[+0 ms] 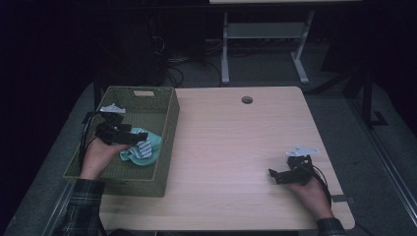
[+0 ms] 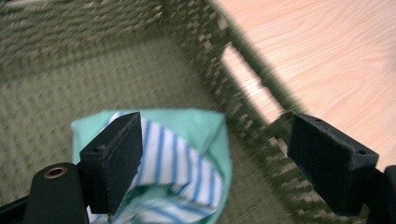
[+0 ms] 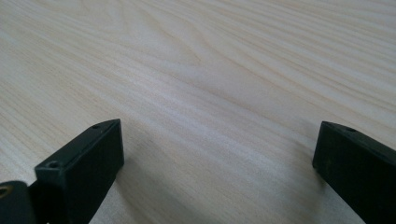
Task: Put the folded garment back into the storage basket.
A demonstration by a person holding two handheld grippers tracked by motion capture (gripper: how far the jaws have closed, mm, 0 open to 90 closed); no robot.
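A folded mint-green cloth with blue and white stripes (image 1: 142, 147) (image 2: 187, 163) lies on the floor of a woven olive basket (image 1: 167, 128) (image 2: 224, 46) at the table's left. My left gripper (image 1: 129, 137) (image 2: 215, 158) hovers just above the cloth inside the basket, its jaws wide open and apart from the fabric. My right gripper (image 1: 274, 175) (image 3: 217, 163) rests low over bare wood near the table's front right, open with nothing between its jaws.
The light wooden table (image 1: 236, 142) (image 3: 210, 70) has a round cable hole (image 1: 247, 100) near its far edge. The basket's right wall stands between the left gripper and the tabletop. A desk frame (image 1: 265, 44) stands on the floor beyond.
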